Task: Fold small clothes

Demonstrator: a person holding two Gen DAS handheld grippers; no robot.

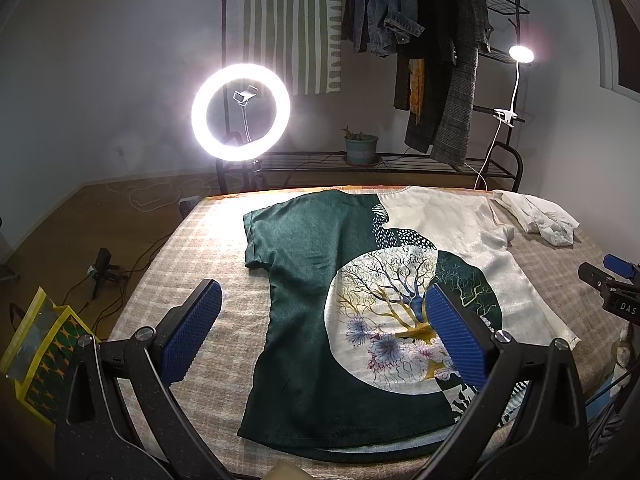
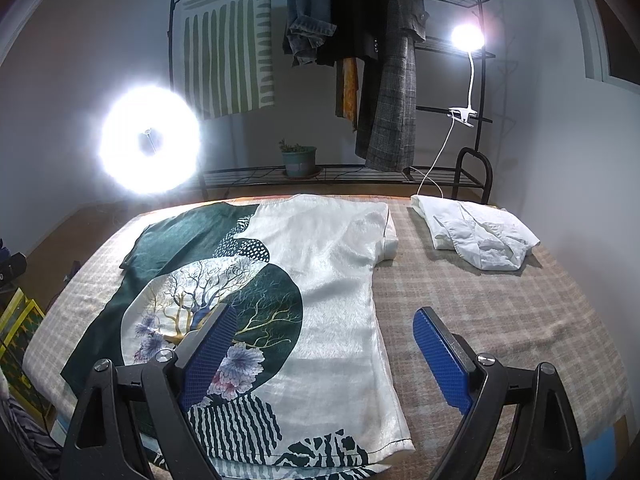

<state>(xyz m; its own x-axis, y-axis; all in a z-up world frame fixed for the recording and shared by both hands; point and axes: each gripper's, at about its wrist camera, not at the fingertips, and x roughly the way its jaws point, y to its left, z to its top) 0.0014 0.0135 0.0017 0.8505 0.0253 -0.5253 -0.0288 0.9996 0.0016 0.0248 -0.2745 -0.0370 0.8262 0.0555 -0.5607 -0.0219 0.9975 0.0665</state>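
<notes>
Two garments lay on the checked bed cover (image 1: 192, 248) in the left wrist view. A green and white printed t-shirt (image 1: 304, 264) was spread flat across the middle, its green sleeve reaching toward 10 o'clock and its hem toward 6 o'clock. A crumpled white garment (image 1: 538, 216) sat apart from it near the far edge, at about 2 o'clock. The left tool (image 1: 324, 330) hovered above the lower half of the shirt with its blue pads wide apart and nothing between them; the left pad hung over bare cover, the right pad over the tree print. Part of the right tool (image 1: 608, 284) showed at 3 o'clock. Beyond the bed, a lit ring light (image 1: 240, 112) stood at 11 o'clock, a potted plant (image 1: 361, 148) on a low black rack at 12 o'clock, and hanging clothes (image 1: 420, 40) above it.

From the right wrist view, the t-shirt (image 2: 328, 280) filled the left and centre, its white half uppermost in sight, and the white garment (image 2: 480, 236) lay well apart at 1 o'clock. The right tool (image 2: 320, 354) was also spread wide and empty: its left pad over the printed flowers, its right pad over bare cover (image 2: 500, 312) just beside the shirt's right edge. A clip lamp (image 2: 467, 40) shone at 1 o'clock.
</notes>
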